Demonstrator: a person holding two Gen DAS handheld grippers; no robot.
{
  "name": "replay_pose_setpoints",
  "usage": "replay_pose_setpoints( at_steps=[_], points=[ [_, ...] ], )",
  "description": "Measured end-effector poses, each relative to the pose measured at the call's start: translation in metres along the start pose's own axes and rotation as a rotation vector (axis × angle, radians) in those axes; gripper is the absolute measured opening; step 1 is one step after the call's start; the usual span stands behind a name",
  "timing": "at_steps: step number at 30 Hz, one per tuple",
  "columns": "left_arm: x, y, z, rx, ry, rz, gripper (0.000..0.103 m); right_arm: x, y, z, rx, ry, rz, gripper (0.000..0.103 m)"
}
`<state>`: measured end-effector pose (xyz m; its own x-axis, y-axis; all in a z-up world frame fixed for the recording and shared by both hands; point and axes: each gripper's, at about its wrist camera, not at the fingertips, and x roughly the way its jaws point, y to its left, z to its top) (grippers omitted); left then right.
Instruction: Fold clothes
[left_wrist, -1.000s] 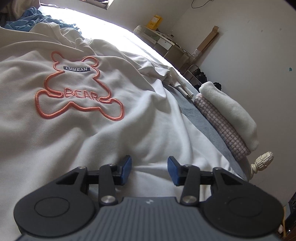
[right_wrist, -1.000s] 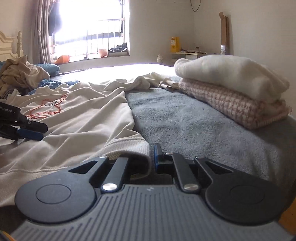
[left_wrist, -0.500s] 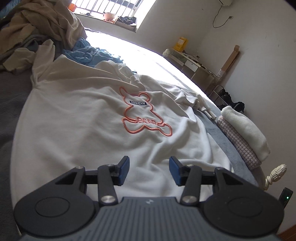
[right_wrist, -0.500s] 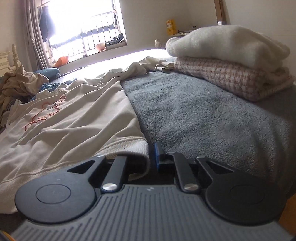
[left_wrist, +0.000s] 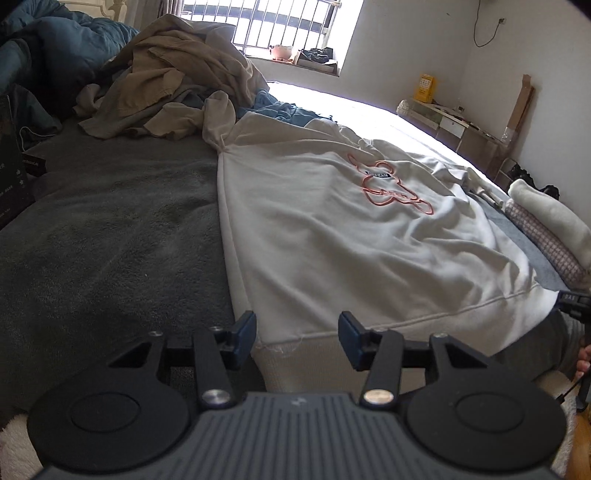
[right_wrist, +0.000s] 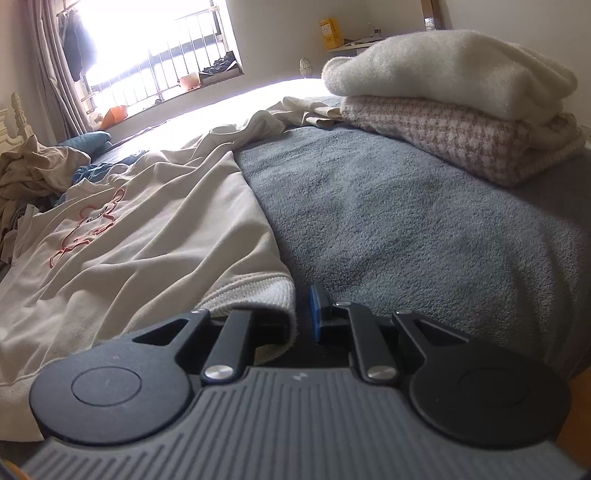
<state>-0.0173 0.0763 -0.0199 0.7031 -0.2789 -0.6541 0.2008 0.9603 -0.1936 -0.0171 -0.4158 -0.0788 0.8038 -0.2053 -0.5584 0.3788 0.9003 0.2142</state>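
A cream sweatshirt (left_wrist: 332, 236) with an orange bear outline (left_wrist: 391, 188) lies face up on the grey bed blanket (left_wrist: 110, 236). My left gripper (left_wrist: 297, 336) stands open at the hem's left corner, with the ribbed edge (left_wrist: 295, 358) lying between its blue pads untouched. My right gripper (right_wrist: 301, 317) is shut on the hem's right corner (right_wrist: 258, 291); the cloth drapes over and hides its left finger. In the left wrist view the right gripper (left_wrist: 574, 301) shows at the right edge, by the other hem corner.
A folded stack, fluffy white piece (right_wrist: 443, 70) on a pink checked one (right_wrist: 461, 144), sits on the blanket to the right. Unfolded beige and blue clothes (left_wrist: 173, 81) are piled at the far left. A barred window (left_wrist: 288, 22) and a low desk (left_wrist: 450, 122) stand beyond.
The left wrist view pulled back and swung left, from close over the bear print to the hem's left corner. The right gripper stayed on the right hem corner, tilting slightly.
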Motion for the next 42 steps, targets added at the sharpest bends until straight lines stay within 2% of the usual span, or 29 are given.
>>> replay_pose_setpoints(
  at_steps=[2, 4, 8, 11, 14, 18, 22, 27, 33, 35, 39, 42],
  points=[
    [0.005, -0.002, -0.004, 0.016, 0.005, 0.025, 0.038, 0.0, 0.004, 0.001, -0.023, 0.006, -0.021, 0.009],
    [0.003, -0.005, -0.005, 0.043, -0.006, 0.046, 0.033, 0.001, 0.007, 0.002, -0.046, 0.01, -0.036, 0.009],
    [-0.001, -0.011, -0.004, 0.109, -0.024, 0.085, 0.033, 0.0, 0.01, 0.003, -0.065, 0.014, -0.051, 0.009],
    [0.009, -0.014, -0.006, 0.145, 0.019, 0.109, 0.034, 0.001, 0.012, 0.003, -0.073, 0.016, -0.059, 0.009],
    [0.02, -0.011, -0.01, 0.134, 0.058, 0.111, 0.034, 0.002, 0.013, 0.003, -0.085, 0.017, -0.065, 0.009],
    [0.025, -0.006, -0.011, 0.106, 0.071, 0.117, 0.032, 0.002, 0.013, 0.003, -0.095, 0.017, -0.063, 0.009],
    [0.028, 0.0, -0.01, 0.079, 0.072, 0.121, 0.018, 0.003, 0.014, 0.003, -0.101, 0.017, -0.065, 0.009],
    [0.02, 0.011, -0.009, -0.013, 0.037, 0.084, 0.009, 0.003, 0.014, 0.002, -0.106, 0.014, -0.064, 0.01],
    [-0.009, 0.044, -0.008, -0.252, -0.027, -0.027, 0.008, 0.003, 0.013, 0.003, -0.106, 0.021, -0.059, 0.01],
    [-0.009, 0.058, -0.011, -0.336, -0.014, -0.079, 0.007, 0.003, 0.013, 0.003, -0.11, 0.021, -0.058, 0.01],
    [0.0, 0.079, -0.02, -0.462, 0.023, -0.133, 0.007, 0.003, 0.014, 0.002, -0.112, 0.021, -0.063, 0.011],
    [0.0, 0.085, -0.023, -0.474, 0.017, -0.135, 0.007, 0.003, 0.014, 0.003, -0.111, 0.024, -0.059, 0.011]
  ],
)
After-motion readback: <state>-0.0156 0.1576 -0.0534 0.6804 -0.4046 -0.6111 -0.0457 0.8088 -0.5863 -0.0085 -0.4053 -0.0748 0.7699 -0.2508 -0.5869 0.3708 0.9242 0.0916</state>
